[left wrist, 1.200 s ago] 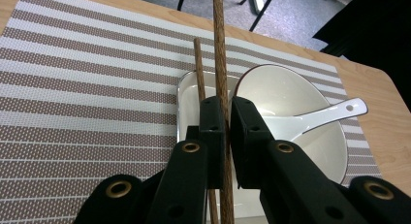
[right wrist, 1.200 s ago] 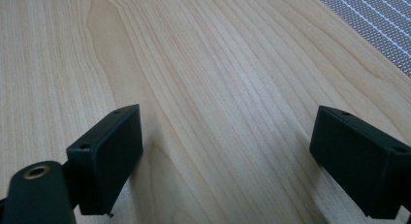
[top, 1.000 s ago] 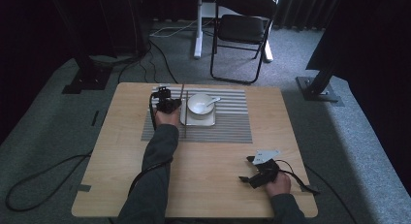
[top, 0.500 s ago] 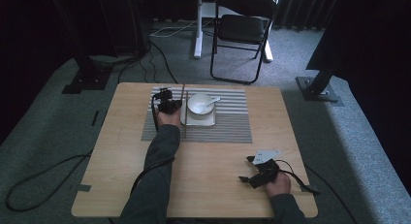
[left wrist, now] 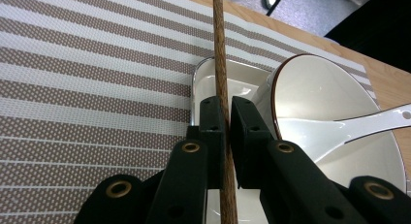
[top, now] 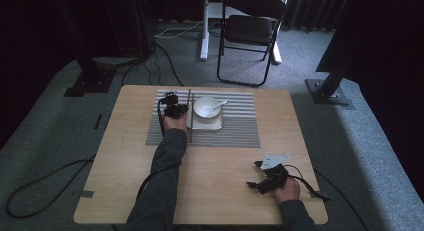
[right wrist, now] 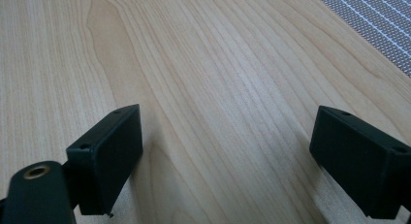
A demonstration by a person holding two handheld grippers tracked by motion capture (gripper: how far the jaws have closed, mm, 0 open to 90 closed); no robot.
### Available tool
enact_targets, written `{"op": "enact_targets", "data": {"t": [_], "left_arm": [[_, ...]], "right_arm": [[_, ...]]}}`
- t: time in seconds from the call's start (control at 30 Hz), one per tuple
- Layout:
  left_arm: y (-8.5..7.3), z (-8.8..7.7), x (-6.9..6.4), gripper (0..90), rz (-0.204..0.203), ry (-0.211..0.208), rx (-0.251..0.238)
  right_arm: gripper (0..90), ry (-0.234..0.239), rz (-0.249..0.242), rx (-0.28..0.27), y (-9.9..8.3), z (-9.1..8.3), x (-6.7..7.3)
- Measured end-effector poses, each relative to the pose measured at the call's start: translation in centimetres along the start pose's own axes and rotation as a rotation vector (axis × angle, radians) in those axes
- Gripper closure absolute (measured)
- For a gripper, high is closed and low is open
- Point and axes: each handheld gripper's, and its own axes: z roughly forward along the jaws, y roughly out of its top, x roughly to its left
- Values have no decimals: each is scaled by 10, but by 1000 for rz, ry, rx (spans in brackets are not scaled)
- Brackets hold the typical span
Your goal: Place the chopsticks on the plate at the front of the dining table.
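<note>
Left claw [left wrist: 224, 132] pinches the chopstick [left wrist: 220, 64]; right claw [right wrist: 228, 161] spread wide over the table [right wrist: 194, 64].

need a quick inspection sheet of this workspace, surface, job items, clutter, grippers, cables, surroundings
surface: light wooden table with a striped placemat at its far middle
job's things: brown chopstick clamped in the left gripper, lying along the placemat beside a white square dish; a white bowl sits on the dish with a white spoon in it
clutter: nothing seen
grippers: left gripper shut on the chopstick; right gripper open over bare wood at the near right, nothing between its jaws
cables: black cable looping on the floor at left; more cables beyond the table
surroundings: grey carpet, folding chair, black stand bases, dark curtains
</note>
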Motion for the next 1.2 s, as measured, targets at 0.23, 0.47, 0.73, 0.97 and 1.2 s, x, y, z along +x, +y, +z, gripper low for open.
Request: {"op": "enact_targets", "data": {"t": [0.23, 0.47, 0.73, 0.97, 1.2], "left_arm": [[0, 4, 2, 840, 2, 3, 7], [-3, 10, 3, 840, 2, 5, 20], [-8, 16, 4, 840, -2, 4, 40], [-9, 21, 5, 840, -7, -2, 47], [-10, 23, 5, 840, -9, 0, 48]], "right_arm": [[111, 0, 0, 0, 0, 0, 0], [111, 0, 0, 0, 0, 0, 0], [111, 0, 0, 0, 0, 0, 0], [111, 0, 0, 0, 0, 0, 0], [111, 0, 0, 0, 0, 0, 0]]}}
